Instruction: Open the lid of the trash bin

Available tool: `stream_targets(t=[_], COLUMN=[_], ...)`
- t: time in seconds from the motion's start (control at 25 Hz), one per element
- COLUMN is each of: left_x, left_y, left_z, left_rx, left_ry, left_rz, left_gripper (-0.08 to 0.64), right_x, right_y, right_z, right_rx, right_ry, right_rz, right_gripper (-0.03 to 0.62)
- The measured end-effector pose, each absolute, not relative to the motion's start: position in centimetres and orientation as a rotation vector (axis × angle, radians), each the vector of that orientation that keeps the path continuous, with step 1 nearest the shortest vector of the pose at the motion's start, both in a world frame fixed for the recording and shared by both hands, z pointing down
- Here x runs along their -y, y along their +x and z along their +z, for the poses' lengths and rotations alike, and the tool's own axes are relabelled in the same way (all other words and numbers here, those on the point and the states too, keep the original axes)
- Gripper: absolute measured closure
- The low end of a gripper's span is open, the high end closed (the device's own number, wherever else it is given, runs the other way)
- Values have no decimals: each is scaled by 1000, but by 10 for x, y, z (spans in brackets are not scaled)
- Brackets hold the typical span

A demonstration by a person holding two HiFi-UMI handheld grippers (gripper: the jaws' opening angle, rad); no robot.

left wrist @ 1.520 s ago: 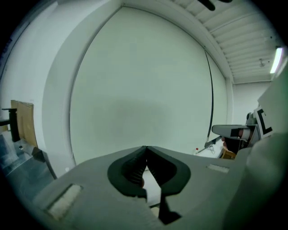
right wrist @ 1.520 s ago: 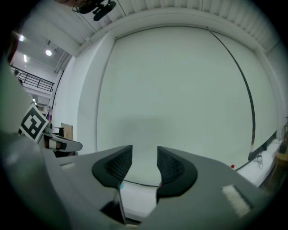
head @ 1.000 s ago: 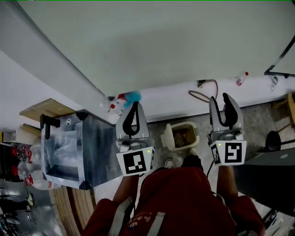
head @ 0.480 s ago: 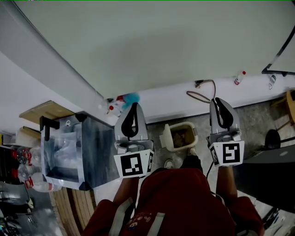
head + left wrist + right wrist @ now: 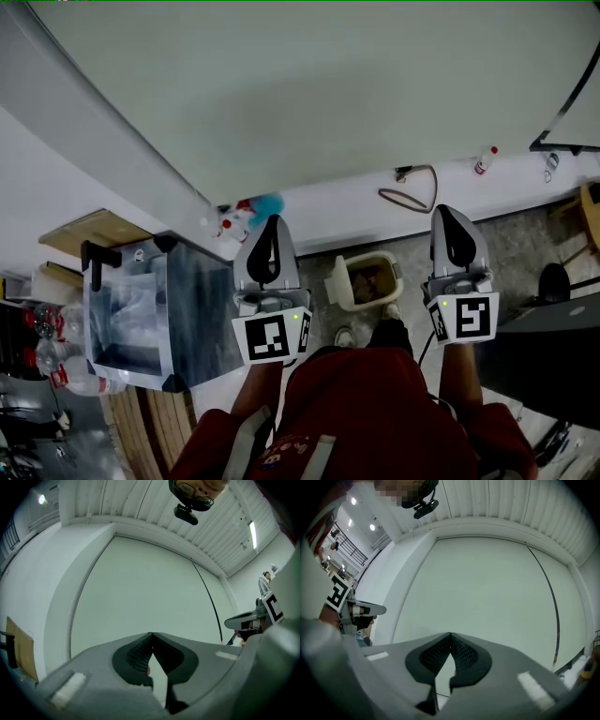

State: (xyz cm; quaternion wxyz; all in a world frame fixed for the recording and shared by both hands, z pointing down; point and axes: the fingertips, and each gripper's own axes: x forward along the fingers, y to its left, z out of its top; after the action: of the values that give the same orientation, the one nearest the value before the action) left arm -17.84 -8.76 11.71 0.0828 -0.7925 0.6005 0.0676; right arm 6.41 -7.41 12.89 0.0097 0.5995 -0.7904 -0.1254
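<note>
Our shirt (image 5: 366, 403): red, grey straps (image 5: 246, 433) across the front.
Our left gripper (image 5: 273, 223): grey shell, black ribbed pads (image 5: 136, 656), black-and-white marker cube (image 5: 272, 337).
Our right gripper (image 5: 449, 213): likewise grey, same markings.

The trash bin (image 5: 368, 278) on the floor is too small in the head view to tell what lies in it. The bottles (image 5: 56, 366) at the left edge are blurred and cut off. A dark shape (image 5: 553, 361) runs off the right edge, and what it is cannot be made out.
</note>
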Motion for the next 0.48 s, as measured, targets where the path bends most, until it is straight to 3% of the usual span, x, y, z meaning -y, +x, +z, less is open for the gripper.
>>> stream_targets(t=[0.48], left_x=[90], left_y=[-181], left_z=[122], left_rx=[-1803], left_ry=[-2392], left_rz=[195], left_gripper=[555], right_x=[78], right_y=[62], right_z=[130], right_rx=[2450], right_ry=[1874], right_rz=[-397], right_gripper=[592])
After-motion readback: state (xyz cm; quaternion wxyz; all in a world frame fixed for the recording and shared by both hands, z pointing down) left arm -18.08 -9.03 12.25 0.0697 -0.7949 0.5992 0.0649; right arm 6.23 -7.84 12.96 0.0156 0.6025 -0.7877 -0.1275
